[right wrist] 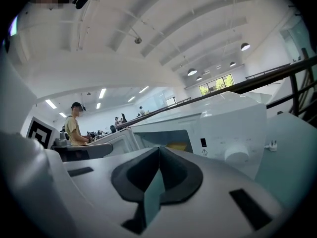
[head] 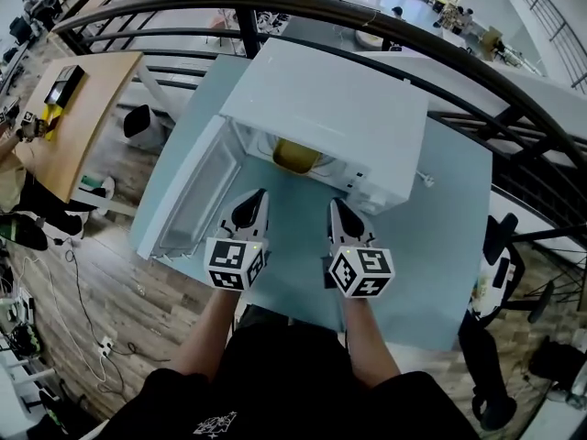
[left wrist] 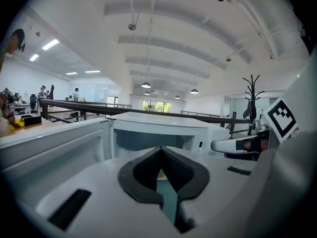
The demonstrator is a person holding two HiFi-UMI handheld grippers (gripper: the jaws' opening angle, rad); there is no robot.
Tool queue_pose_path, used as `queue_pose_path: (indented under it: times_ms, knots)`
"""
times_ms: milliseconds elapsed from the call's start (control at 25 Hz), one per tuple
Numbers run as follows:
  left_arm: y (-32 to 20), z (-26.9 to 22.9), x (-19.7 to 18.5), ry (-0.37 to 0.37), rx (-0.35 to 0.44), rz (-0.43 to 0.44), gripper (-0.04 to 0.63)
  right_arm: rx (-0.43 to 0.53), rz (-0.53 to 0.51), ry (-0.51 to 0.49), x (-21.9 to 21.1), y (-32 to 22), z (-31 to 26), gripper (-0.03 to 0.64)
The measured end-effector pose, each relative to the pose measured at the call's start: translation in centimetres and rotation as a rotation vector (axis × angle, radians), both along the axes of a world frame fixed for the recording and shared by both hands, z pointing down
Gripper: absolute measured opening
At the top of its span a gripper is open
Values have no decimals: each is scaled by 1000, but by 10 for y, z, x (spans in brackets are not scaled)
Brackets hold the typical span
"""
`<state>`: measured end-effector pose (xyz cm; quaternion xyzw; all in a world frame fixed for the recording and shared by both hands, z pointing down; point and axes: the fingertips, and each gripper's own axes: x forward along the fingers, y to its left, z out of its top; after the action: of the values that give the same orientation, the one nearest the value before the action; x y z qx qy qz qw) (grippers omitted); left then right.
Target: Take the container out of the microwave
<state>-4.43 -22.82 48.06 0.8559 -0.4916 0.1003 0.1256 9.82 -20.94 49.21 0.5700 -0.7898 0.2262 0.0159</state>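
A white microwave [head: 330,108] stands on a light blue table [head: 431,246] with its door [head: 197,191] swung open to the left. A yellow container [head: 295,157] sits inside the cavity, partly hidden under the top; a sliver of the container [right wrist: 177,146] shows in the right gripper view. My left gripper [head: 259,196] and right gripper [head: 336,203] hover side by side just in front of the opening, apart from the container. Both are shut and hold nothing. Seen along its own jaws, the left gripper [left wrist: 161,149] points at the cavity, and so does the right gripper [right wrist: 158,149].
A curved dark railing [head: 275,7] runs behind the microwave. A wooden desk [head: 87,108] stands far left, and a black chair [head: 500,236] at the table's right. The control panel's knob [right wrist: 237,155] is at the microwave's right front.
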Motion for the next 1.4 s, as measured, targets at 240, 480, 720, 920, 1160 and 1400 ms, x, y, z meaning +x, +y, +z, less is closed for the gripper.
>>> queue_pose_path:
  times_ms: [240,480,720,920,1160,1400]
  knots:
    - [-28,26,1,-5,-57,12,8,-19,17,14,-7,-17,10,6]
    - [-54,56,-1,-12,-136,11,9,-46,37,14,-12,-27,22,7]
    - [-77,77,-1,-9,-199,8,15,-79,69,5,-12,-32,38,8]
    - [-90,93,2,5,-244,7,42,-89,83,-2,-12,-38,46,8]
    - [-103,110,6,38,-298,7,58,-102,93,7,-11,-42,54,7]
    - [-120,120,7,39,-325,-8,59,-116,103,12,-9,-43,60,7]
